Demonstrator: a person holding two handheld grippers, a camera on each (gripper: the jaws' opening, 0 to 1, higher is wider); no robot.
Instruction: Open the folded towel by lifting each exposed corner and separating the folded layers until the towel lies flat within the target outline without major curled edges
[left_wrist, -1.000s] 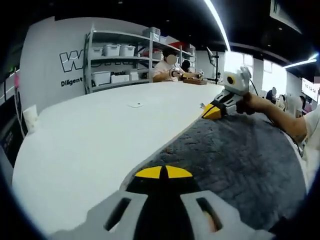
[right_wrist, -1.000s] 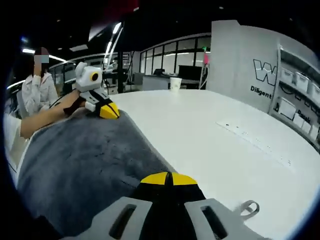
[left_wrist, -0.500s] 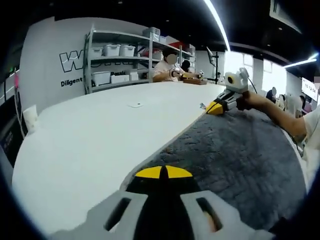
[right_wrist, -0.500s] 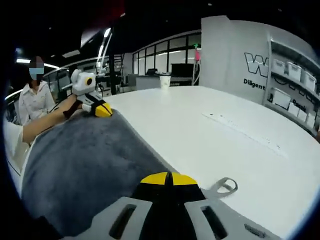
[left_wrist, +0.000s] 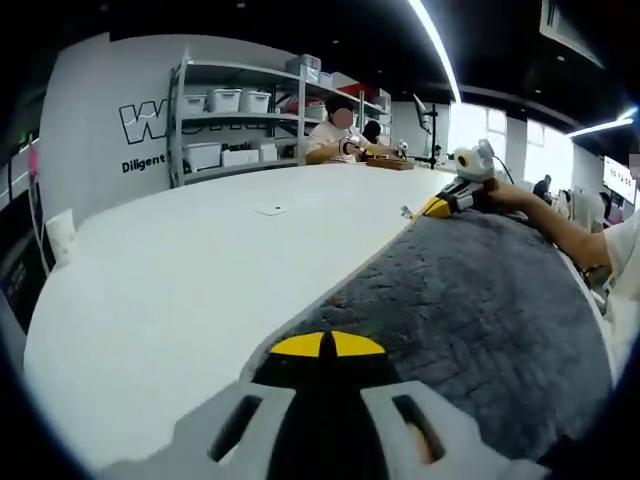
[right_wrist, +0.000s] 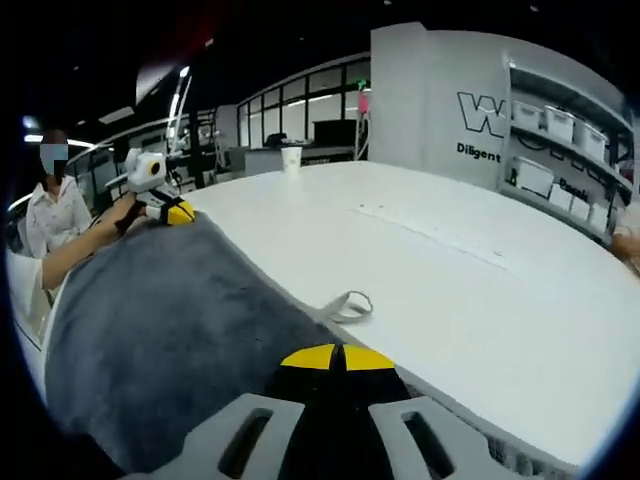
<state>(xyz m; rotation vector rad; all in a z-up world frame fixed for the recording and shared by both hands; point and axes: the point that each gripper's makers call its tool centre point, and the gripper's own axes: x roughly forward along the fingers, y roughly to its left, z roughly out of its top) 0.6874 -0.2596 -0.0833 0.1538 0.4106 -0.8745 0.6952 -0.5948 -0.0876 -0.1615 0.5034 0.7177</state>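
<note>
The grey towel (left_wrist: 470, 300) lay spread across the near side of a white table (left_wrist: 190, 260), and each gripper held one of its far corners. In the left gripper view, the left gripper (left_wrist: 327, 345) had its yellow-tipped jaws pressed together on the towel's edge, and the right gripper (left_wrist: 445, 203) showed far across the cloth, also at the edge. In the right gripper view, the right gripper (right_wrist: 337, 357) was clamped on its own corner beside a small hanging loop (right_wrist: 345, 304), with the left gripper (right_wrist: 172, 211) at the other corner. No target outline could be made out on the table.

The step in hand appeared to be drawing the top edge taut and laying it down. To do it well, both corners should probably be kept level and pulled apart evenly, then lowered together so the edge meets the table without curling under. Letting go of one side early would likely leave a ripple or a folded corner.

A metal shelf (left_wrist: 240, 120) along the back wall carried several white bins (left_wrist: 225, 100); what was inside them could not be seen. A paper cup (right_wrist: 291, 157) stood at the far end of the table, its contents hidden.
</note>
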